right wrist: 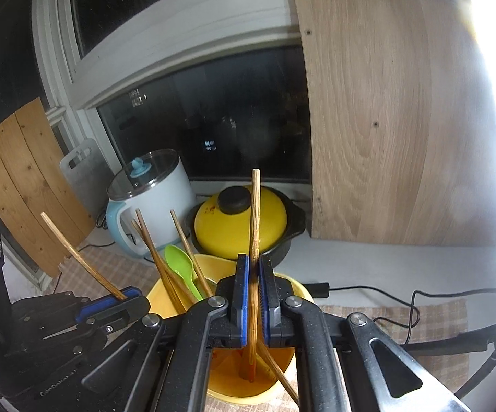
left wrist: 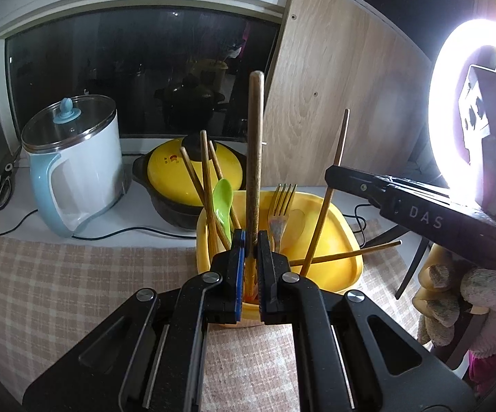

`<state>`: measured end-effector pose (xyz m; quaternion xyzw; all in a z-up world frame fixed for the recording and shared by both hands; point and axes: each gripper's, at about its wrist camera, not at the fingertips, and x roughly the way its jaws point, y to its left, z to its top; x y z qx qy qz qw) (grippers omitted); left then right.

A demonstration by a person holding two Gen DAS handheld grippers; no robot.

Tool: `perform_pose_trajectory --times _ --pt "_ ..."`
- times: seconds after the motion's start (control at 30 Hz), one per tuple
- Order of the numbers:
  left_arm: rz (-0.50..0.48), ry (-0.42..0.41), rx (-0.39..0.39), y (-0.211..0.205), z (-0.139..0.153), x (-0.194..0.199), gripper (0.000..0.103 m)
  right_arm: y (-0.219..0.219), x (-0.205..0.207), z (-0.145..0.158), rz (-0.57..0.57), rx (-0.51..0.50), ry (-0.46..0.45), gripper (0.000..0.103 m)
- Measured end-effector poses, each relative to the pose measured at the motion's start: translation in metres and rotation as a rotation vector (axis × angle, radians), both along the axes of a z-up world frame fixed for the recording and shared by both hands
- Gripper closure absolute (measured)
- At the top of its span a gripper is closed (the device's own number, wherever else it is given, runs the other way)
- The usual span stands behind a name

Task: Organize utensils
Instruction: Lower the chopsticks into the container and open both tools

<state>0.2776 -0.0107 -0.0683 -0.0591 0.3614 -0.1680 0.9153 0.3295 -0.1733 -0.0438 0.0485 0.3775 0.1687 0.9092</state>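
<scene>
Chopstick [right wrist: 255,240] stands upright, pinched by right gripper [right wrist: 255,295], its tip over the holder [right wrist: 282,388]. Left gripper [left wrist: 252,261] pinches a wooden handle [left wrist: 255,158] (also vertical).

White counter [left wrist: 152,213] with checked cloth [left wrist: 76,274], kettle [left wrist: 73,168], yellow-lidded pot [left wrist: 193,175].

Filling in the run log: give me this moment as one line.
left gripper shut on wooden handle | right gripper shut on chopstick | both lower ends in yellow holder | green spoon, fork inside
</scene>
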Motion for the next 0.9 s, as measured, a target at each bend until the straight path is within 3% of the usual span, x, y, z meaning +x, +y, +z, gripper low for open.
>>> perform_pose_trajectory --times 0.33,0.47,0.9 --pt "-0.008 0.002 0.017 -0.001 -0.003 -0.005 0.099 0.001 -0.001 -0.009 0.009 -0.009 0.031 0.099" --pt "-0.006 -0.002 0.024 -0.002 -0.001 -0.008 0.099 0.000 -0.003 -0.007 0.002 -0.007 0.022 0.082" --pt "0.016 -0.032 0.021 0.009 0.015 -0.035 0.099 -0.005 -0.029 0.008 0.005 -0.001 -0.003 0.077"
